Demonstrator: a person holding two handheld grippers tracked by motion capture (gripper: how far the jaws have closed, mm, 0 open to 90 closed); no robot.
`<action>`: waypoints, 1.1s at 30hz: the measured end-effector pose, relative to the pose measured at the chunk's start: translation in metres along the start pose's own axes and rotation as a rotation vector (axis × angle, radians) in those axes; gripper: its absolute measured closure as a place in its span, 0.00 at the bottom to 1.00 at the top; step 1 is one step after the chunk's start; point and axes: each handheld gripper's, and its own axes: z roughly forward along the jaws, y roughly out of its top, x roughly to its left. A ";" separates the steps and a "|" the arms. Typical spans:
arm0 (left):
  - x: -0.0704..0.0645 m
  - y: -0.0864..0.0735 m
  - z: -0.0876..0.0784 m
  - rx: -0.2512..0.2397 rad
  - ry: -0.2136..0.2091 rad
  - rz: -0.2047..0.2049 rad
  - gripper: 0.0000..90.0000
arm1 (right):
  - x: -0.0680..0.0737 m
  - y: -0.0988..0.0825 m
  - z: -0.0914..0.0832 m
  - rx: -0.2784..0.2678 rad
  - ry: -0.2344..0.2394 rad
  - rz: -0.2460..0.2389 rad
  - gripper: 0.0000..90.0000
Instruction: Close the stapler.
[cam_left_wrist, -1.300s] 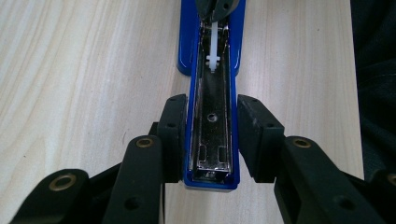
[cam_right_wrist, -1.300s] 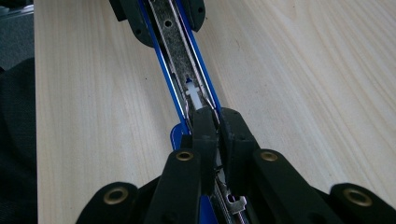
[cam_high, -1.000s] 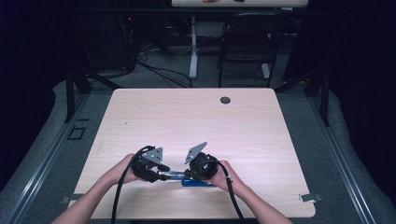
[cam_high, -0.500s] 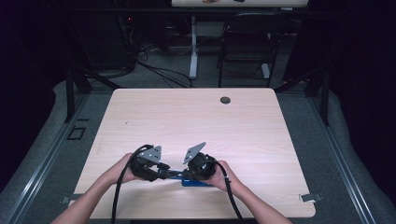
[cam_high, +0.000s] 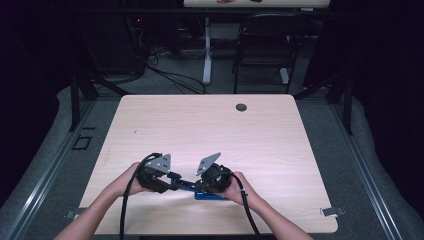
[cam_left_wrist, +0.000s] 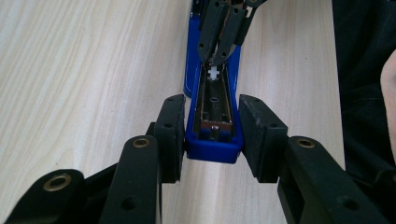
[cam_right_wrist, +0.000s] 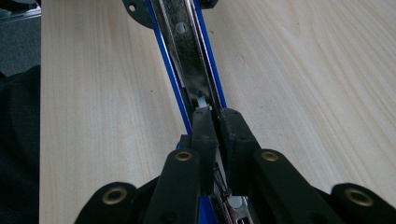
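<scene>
Little had changed over the last second; the blue stapler (cam_left_wrist: 212, 112) lay opened at the near edge of the bench (cam_high: 280, 135); its end was gripped by the left gripper (cam_left_wrist: 214, 133); inside its channel, a small white part was pinched by the nearly shut right gripper (cam_right_wrist: 210, 122), so loading seemed under way; beyond the stapler, pale bare wood, then a dark room.

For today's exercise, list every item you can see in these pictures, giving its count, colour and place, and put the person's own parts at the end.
stapler: one, blue with a metal channel, opened, near edge of table between the grippers
table: one, light wood, centre
grommet: one, dark, far side of tabletop
chair: one, black, behind the table
left gripper: one, black, jaws astride the stapler's blue end
right gripper: one, black, jaws nearly closed inside the stapler's channel
hands: two, holding the grippers
</scene>
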 end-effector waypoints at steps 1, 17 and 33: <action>0.000 0.000 0.001 -0.001 0.002 -0.002 0.70 | 0.000 0.000 0.000 -0.002 0.001 0.000 0.95; -0.004 0.007 -0.002 -0.050 0.014 0.007 0.70 | 0.004 0.004 -0.005 -0.014 0.006 -0.021 0.96; -0.008 0.012 0.005 -0.117 0.024 0.006 0.73 | -0.001 0.001 -0.016 -0.005 0.003 -0.017 0.97</action>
